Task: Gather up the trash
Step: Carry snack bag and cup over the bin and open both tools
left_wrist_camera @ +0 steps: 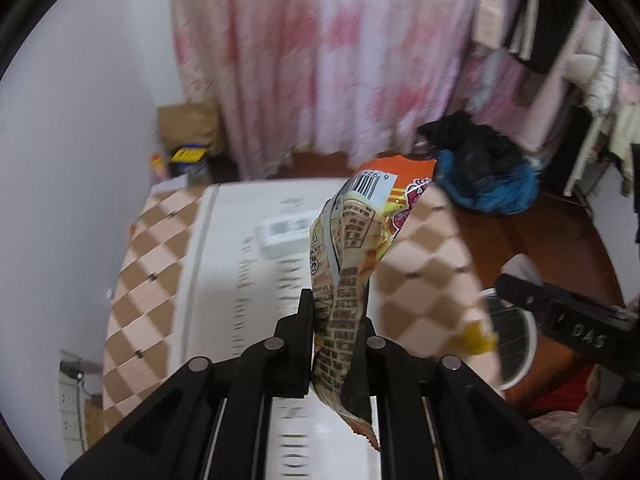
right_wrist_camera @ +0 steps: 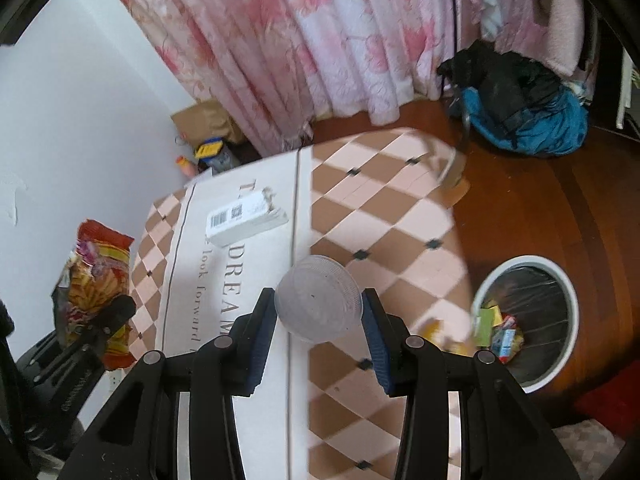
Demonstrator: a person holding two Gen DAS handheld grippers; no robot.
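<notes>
The left gripper point(left_wrist_camera: 336, 344) is clamped on a crumpled snack wrapper point(left_wrist_camera: 352, 248), which stands up between its fingers above the counter point(left_wrist_camera: 152, 276). In the right wrist view the same wrapper point(right_wrist_camera: 100, 276) shows at the far left, held up by the left gripper point(right_wrist_camera: 116, 312).

The right gripper point(right_wrist_camera: 320, 320) holds a clear plastic cup point(right_wrist_camera: 320, 298) on its side between its blue pads point(right_wrist_camera: 260, 344), the cup's base facing the camera.

The counter point(right_wrist_camera: 380, 216) wears a pink-and-brown checked cloth with a white lettered strip, and a small white box point(right_wrist_camera: 244, 216) lies on that strip, well ahead of the cup.

On the wooden floor to the right of the counter stands a white bin point(right_wrist_camera: 568, 292) with a black liner and some coloured packets inside. A pink curtain point(right_wrist_camera: 300, 40) hangs behind, with a blue-and-black bundle point(right_wrist_camera: 520, 108) on the floor near it.
</notes>
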